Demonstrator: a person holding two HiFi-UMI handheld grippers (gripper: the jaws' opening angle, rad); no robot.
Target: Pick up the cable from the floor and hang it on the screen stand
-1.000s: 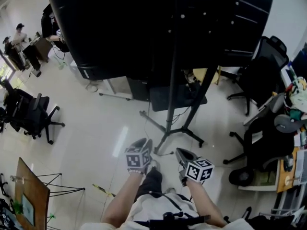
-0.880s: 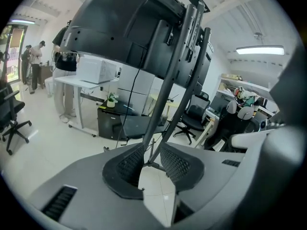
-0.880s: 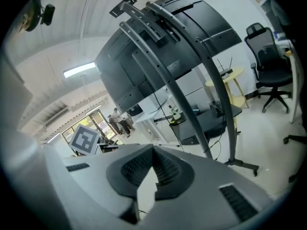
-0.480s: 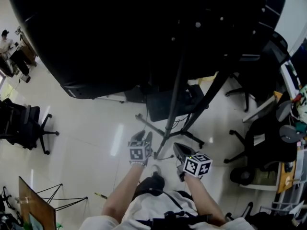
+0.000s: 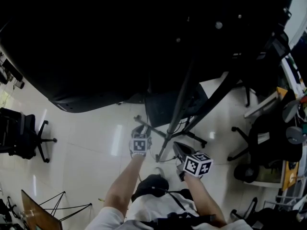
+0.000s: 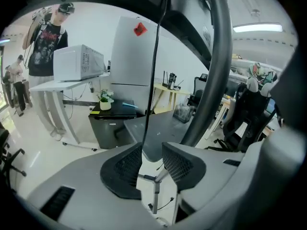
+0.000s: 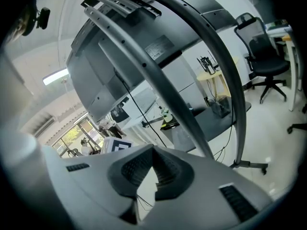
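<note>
The big black screen point(image 5: 120, 42) fills the top of the head view on its dark stand point(image 5: 180, 104). My left gripper point(image 5: 140, 128) reaches toward the stand's foot. In the left gripper view, a thin black cable point(image 6: 154, 71) hangs straight down beside the stand's pole point(image 6: 216, 71) and passes between the jaws of my left gripper point(image 6: 152, 147), which stand open without pressing it. My right gripper point(image 5: 178, 148) is held lower right. Its jaws point(image 7: 153, 150) are shut, and a thin cable point(image 7: 139, 111) runs down behind them; I see nothing pinched.
Office chairs stand at the left point(image 5: 24, 133) and right point(image 5: 268, 138). A dark shelf point(image 5: 168, 104) sits on the stand's base. A microwave point(image 6: 79, 61) on a white table, a low black cabinet point(image 6: 112, 121) and a standing person point(image 6: 48, 32) lie beyond.
The head has come closer under the screen, which now covers more of the view. My left gripper has moved forward toward the stand's foot. My right gripper has hardly shifted.
</note>
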